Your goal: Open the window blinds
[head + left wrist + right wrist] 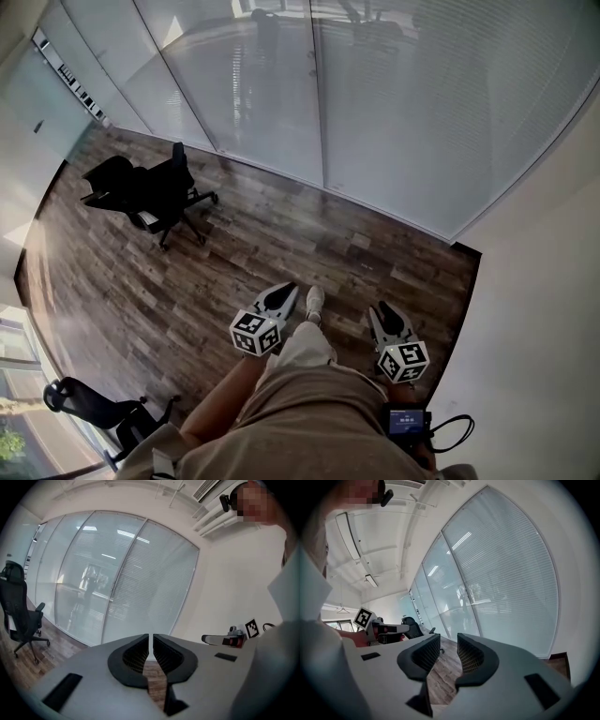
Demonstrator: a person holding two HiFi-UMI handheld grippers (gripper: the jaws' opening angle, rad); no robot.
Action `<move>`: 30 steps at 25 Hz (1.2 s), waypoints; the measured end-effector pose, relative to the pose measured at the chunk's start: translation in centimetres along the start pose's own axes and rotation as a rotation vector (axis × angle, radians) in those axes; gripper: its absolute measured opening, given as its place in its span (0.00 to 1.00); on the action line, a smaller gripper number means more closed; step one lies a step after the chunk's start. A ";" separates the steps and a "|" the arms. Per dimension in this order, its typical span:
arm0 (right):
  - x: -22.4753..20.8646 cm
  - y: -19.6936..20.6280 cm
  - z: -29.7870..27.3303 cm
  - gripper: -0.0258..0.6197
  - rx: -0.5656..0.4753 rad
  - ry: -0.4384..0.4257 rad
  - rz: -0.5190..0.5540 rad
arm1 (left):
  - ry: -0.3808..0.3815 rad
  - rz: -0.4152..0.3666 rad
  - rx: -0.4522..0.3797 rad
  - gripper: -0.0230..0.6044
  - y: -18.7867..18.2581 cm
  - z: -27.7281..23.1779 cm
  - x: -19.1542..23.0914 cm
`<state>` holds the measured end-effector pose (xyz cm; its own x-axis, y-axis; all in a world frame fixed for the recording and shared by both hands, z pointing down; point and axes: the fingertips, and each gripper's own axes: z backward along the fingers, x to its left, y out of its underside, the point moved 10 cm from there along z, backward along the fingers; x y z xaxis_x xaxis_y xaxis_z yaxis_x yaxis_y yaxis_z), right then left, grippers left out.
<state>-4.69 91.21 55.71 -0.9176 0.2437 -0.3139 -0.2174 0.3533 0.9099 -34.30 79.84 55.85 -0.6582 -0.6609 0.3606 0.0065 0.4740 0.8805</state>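
White slatted blinds hang closed behind a tall glass wall, several panels wide, also in the left gripper view and the right gripper view. Both grippers are held low by the person's legs, well short of the glass. My left gripper points toward the wall, and in its own view the jaws are shut with only a hairline gap and nothing between them. My right gripper points the same way; in its own view the jaws stand a little apart and empty. No cord or wand is visible.
A black office chair stands on the wood floor at the left near the glass, and another chair at the lower left. A plain white wall runs along the right. A small screen with a cable sits at the person's waist.
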 end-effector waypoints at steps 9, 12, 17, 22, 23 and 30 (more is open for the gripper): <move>-5.0 -5.0 -8.6 0.22 -0.002 0.020 -0.010 | 0.067 -0.014 0.029 0.11 -5.1 -9.5 5.0; -6.0 -6.8 -12.4 0.22 -0.011 0.026 -0.005 | 0.077 -0.023 0.027 0.11 -7.4 -12.7 7.5; -7.3 -9.2 -17.1 0.22 -0.061 -0.019 -0.002 | 0.104 -0.027 0.050 0.11 -10.5 -17.3 11.4; -8.1 -10.9 -20.8 0.22 -0.067 -0.017 0.015 | 0.130 -0.034 0.058 0.11 -12.9 -20.6 14.7; -8.3 -11.3 -21.6 0.22 -0.065 -0.011 0.021 | 0.133 -0.031 0.060 0.11 -13.3 -21.3 15.2; -9.0 -11.9 -23.4 0.22 -0.039 0.010 0.029 | 0.163 -0.048 0.063 0.11 -14.2 -23.3 16.5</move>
<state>-1.63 63.71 54.08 -0.9268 0.2447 -0.2847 -0.2031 0.3110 0.9284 -27.75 48.66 56.46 -0.5262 -0.7666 0.3680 -0.0724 0.4715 0.8789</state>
